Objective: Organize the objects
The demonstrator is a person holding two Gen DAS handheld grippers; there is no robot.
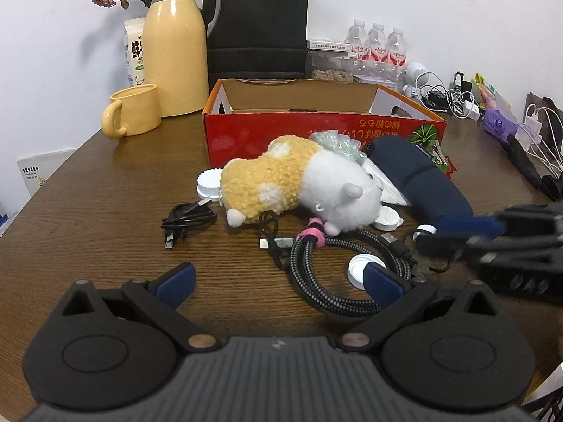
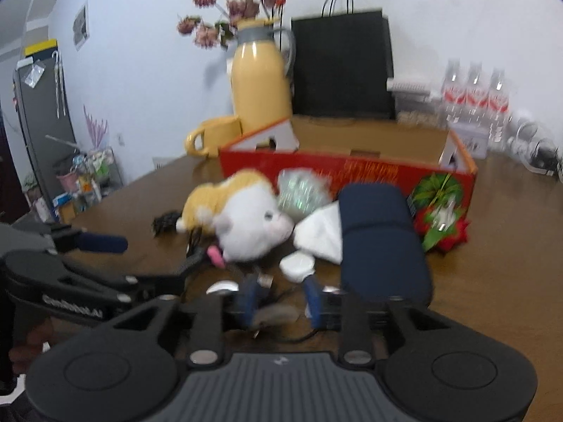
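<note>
On counter [image 1: 105, 193] before red box [image 1: 316, 133]: plush [image 1: 299, 186] lying lengthwise, head rightward. Bare wood left. Left claw [image 1: 278, 281] apart, empty; right claw [image 2: 279, 297] part-open, empty.

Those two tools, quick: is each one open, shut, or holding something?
Left tool: wide open, holding nothing, above the braided cable.
Right tool: partly open, gripping nothing I can make out; the picture is blurred.

A yellow-and-white plush toy [image 1: 299, 186] is seen lying on its side on the bench [image 1: 105, 211], just before the open red cardboard box [image 1: 316, 130]. A navy case [image 1: 422, 176] lies beside it; a braided cable [image 1: 337, 274] is coiled in front.
</note>
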